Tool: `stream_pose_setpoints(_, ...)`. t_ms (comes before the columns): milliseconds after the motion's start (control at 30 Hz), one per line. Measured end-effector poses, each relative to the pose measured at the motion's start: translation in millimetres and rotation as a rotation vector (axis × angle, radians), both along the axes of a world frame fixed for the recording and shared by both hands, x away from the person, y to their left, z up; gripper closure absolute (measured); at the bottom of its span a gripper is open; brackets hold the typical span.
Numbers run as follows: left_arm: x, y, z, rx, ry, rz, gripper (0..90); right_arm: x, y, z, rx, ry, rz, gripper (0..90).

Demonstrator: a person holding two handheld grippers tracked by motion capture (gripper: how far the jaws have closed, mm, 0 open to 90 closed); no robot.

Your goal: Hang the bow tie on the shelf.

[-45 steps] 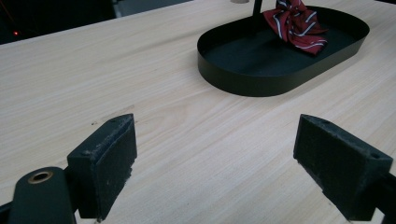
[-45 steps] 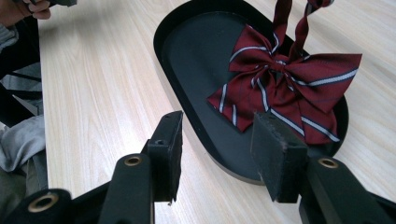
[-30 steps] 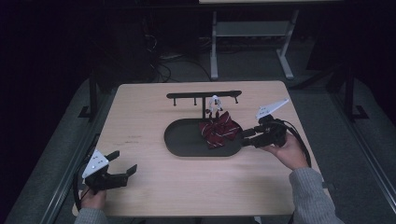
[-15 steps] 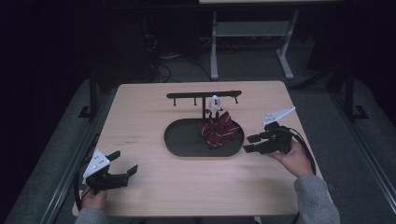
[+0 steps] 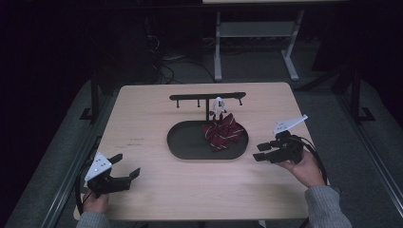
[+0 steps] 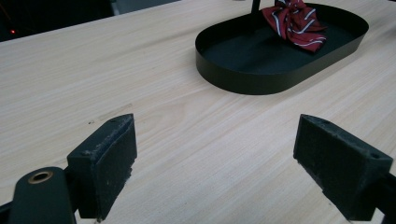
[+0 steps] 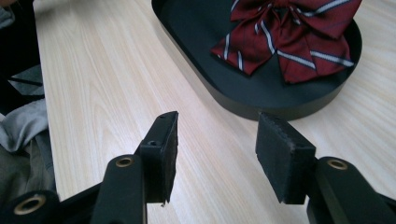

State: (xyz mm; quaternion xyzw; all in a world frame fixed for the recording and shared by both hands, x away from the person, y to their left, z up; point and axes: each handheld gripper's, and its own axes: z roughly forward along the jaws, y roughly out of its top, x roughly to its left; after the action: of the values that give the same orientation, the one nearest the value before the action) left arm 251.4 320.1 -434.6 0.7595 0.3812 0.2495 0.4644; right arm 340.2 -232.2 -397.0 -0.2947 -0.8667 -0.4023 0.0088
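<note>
One bow tie [image 5: 223, 131], one tray [image 5: 185, 142], one rack [image 5: 207, 97], two tongs.

Dim overhead view, dark surroundings, sharp close-ups

High view: overhead, facing forward and down, far. 2 gripper views: low over the surface [image 5: 152, 118], close, both facing the black tray [image 6: 243, 79] and red bow [image 7: 289, 37].

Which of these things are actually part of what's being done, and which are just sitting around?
In the job:
red striped bow tie
black oval tray
black hanger rack
right gripper, open

Lying about:
left gripper, open and idle
white frame behind the table
</note>
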Motion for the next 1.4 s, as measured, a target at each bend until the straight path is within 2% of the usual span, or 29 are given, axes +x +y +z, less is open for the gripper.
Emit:
stream_pose_setpoints(333, -0.3, -0.2, -0.2, 0.005, 0.005, 0.001, 12.8, -11.1, -5.5, -9.0, -0.009, 0.011, -0.008, 47.5)
stream_pose_setpoints(1033, -0.1, -0.8, -0.4, 0.002, 0.005, 0.000, 12.8, -37.9, -25.4, -31.1, 0.022, 0.034, -0.055, 46.4)
stream_pose_setpoints(1400, -0.7, -0.4, -0.1, 0.003, 0.002, 0.001, 12.8, -49.8, -29.1, -40.2, 0.044, 0.035, -0.063, 46.0)
